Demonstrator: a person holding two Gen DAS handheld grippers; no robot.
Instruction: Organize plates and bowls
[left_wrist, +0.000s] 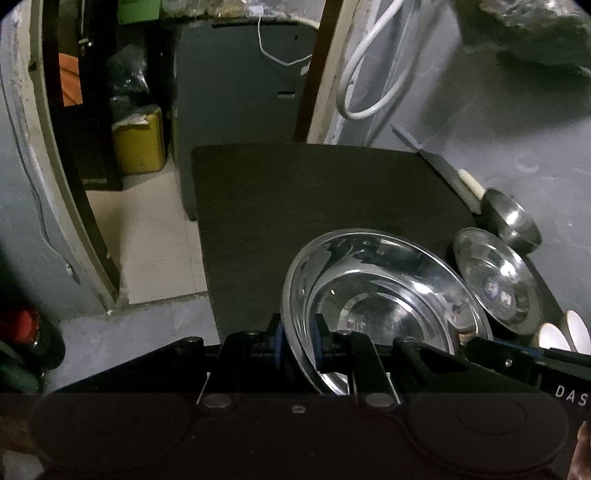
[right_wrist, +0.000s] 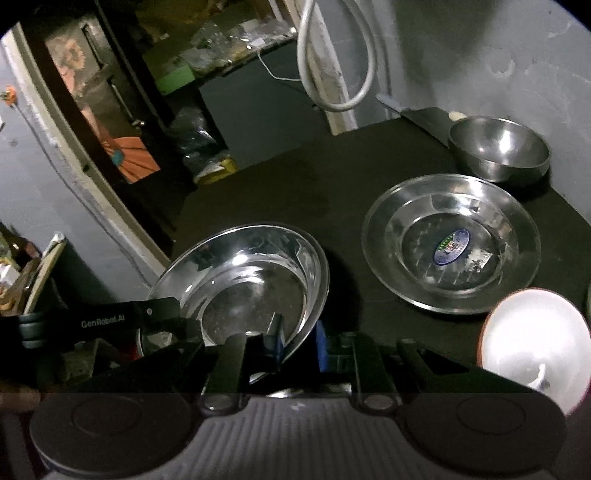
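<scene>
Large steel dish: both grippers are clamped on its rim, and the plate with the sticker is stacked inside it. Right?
Not quite. Both grippers, left and right, do clamp the large dish's rim, but the sticker plate lies apart on the black mat, beside the dish, as the right wrist view shows.

"GenRobot.AI" is printed in pale letters on the black body of the left gripper (right_wrist: 298, 345), seen in the right wrist view to the left of the right gripper's fingers (right_wrist: 275, 341). In the left wrist view the letters "DAS" stand on a black gripper body (left_wrist: 554, 376) at the frame's right edge, right of the fingers (left_wrist: 319, 347); the word is cut off there. Ahead and right of the right fingers, the plate (right_wrist: 450, 240) bears an oval blue-and-green sticker (right_wrist: 451, 246) whose print is too small to read.
</scene>
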